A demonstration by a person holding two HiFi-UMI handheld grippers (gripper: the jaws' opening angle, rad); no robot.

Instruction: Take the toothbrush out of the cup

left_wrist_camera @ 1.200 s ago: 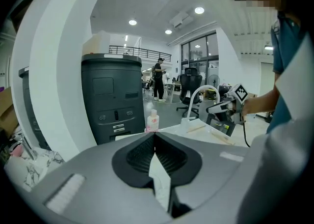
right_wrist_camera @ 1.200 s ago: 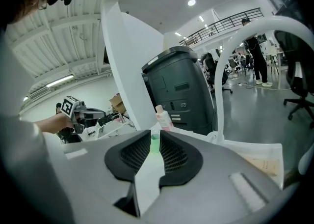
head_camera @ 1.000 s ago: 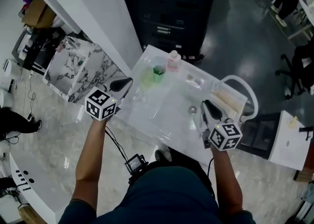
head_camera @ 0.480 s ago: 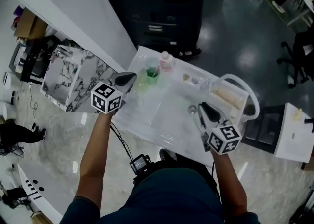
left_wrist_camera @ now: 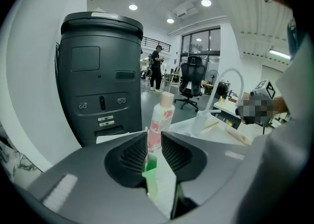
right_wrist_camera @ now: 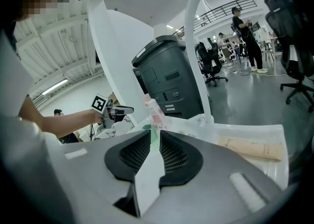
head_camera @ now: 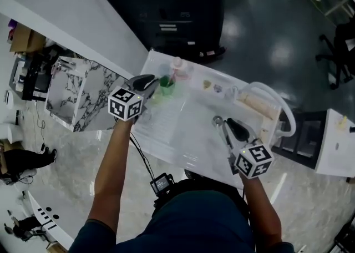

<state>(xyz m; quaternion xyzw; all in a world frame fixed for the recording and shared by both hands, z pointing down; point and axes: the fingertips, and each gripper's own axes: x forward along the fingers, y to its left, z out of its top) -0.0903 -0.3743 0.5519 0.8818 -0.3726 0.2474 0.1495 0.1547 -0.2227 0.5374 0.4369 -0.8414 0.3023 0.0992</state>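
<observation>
A green cup stands near the far left edge of the white table, beside a pink bottle. My left gripper sits just left of the cup. Its jaws have just been opening and stand apart. In the left gripper view the cup and the bottle show through the gap of the left gripper, beyond the pads, which press on nothing. I cannot make out the toothbrush. My right gripper hovers over the table's right half, open and empty.
A white basket with a tall looped handle stands at the table's right end and holds a beige tube. A big dark machine rises behind the table. A marble-patterned box sits to the left. A small round metal piece lies near the right gripper.
My left gripper has travelled toward the far edge and now sits right beside the green cup. The right gripper has sunk slightly.
</observation>
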